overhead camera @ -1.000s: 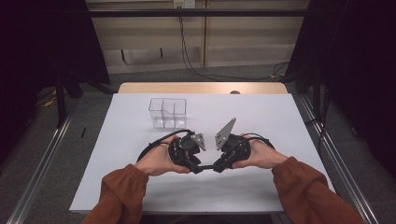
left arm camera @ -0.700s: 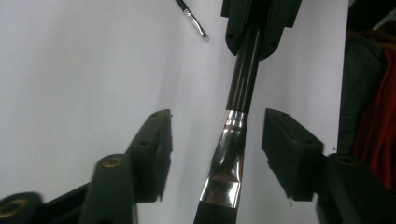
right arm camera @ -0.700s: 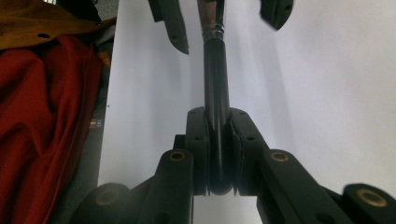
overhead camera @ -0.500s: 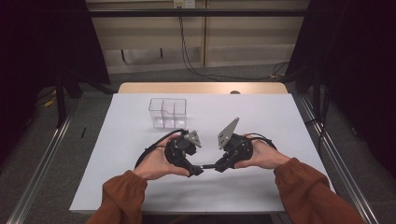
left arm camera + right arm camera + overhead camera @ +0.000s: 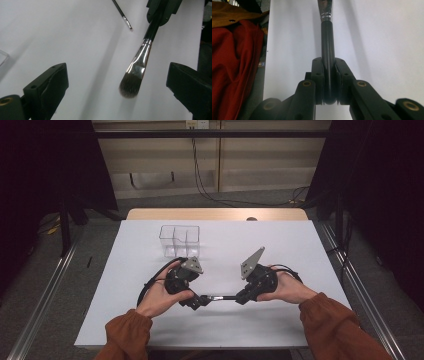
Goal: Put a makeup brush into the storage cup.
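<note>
A makeup brush (image 5: 220, 297) with a black handle (image 5: 327, 45), silver ferrule (image 5: 140, 57) and dark bristles (image 5: 128, 86) hangs just above the white table (image 5: 300, 245). My right gripper (image 5: 242, 297) (image 5: 328, 61) is shut on the handle. The bristle end points into the gap of my left gripper (image 5: 197, 300) (image 5: 118, 75), whose jaws stand wide open on either side of it without touching. In the left gripper view the right gripper (image 5: 162, 10) shows at the top, clamped on the handle.
A clear plastic box (image 5: 179, 240) with compartments stands on the table behind the left hand. A second, thin brush (image 5: 122, 15) lies on the table beyond the bristles. Orange-red sleeves (image 5: 340, 330) reach in from the near edge.
Both hands have come toward the near edge and drawn slightly apart. The brush now spans the gap between the two grippers.
</note>
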